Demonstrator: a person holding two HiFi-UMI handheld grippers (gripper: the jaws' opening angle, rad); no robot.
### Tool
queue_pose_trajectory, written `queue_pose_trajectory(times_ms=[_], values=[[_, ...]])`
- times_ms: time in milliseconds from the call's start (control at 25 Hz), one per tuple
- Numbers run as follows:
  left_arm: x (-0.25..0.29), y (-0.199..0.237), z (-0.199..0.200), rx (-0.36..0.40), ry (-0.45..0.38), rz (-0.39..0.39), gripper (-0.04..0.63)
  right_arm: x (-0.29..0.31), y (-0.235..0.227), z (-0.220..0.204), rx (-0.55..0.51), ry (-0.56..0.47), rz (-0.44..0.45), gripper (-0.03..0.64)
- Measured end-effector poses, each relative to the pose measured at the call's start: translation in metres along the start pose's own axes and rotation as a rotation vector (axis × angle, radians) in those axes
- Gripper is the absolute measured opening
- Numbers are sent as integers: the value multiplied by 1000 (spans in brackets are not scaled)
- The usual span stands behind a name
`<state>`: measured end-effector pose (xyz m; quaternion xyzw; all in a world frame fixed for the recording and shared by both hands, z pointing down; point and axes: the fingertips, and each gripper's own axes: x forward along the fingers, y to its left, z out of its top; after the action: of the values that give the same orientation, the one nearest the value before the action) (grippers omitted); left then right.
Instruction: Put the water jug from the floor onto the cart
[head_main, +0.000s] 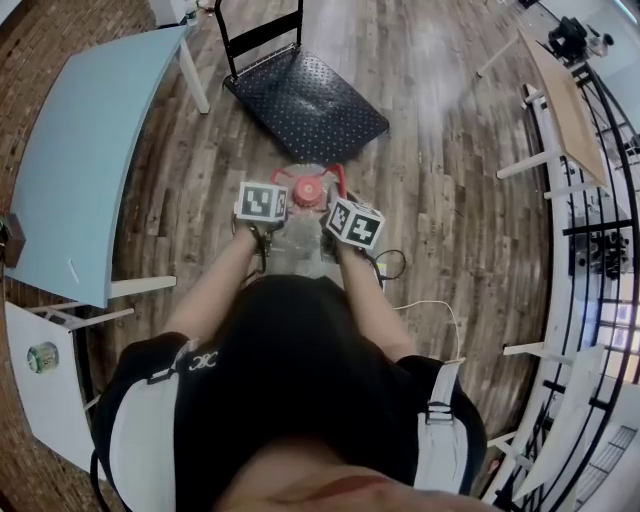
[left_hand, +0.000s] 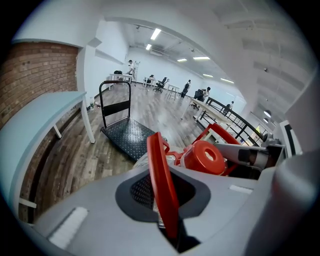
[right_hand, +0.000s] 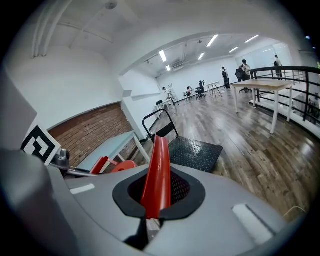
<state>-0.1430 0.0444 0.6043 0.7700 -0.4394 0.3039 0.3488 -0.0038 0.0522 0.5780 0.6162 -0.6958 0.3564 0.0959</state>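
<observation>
The water jug (head_main: 296, 246) is a clear bottle with a red cap (head_main: 308, 190) and a red handle (head_main: 330, 172). It hangs in front of the person, above the wooden floor. My left gripper (head_main: 278, 192) is shut on the left strip of the red handle (left_hand: 160, 180). Beside that strip the cap (left_hand: 205, 156) shows. My right gripper (head_main: 336, 202) is shut on the right strip of the handle (right_hand: 159, 175). The cart (head_main: 305, 100) is a black studded platform with an upright push bar. It stands just beyond the jug, and shows ahead as the cart (left_hand: 127, 136) and the cart (right_hand: 195, 150).
A light blue table (head_main: 80, 150) stands at the left by the brick wall. A wooden desk (head_main: 570, 100) and a black railing (head_main: 600, 200) run along the right. A cable (head_main: 395, 265) lies on the floor near the person's right arm. People stand far down the hall.
</observation>
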Motion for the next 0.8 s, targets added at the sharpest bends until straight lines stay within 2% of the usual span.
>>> queue_pose_trajectory(times_ms=[520,800], values=[[58,1,101,-27,-39,62,25,76,-27,91,-75,11,82,21],[85,11,124,-21,-35,71,23,108,-40,105,-77,32,67,21]])
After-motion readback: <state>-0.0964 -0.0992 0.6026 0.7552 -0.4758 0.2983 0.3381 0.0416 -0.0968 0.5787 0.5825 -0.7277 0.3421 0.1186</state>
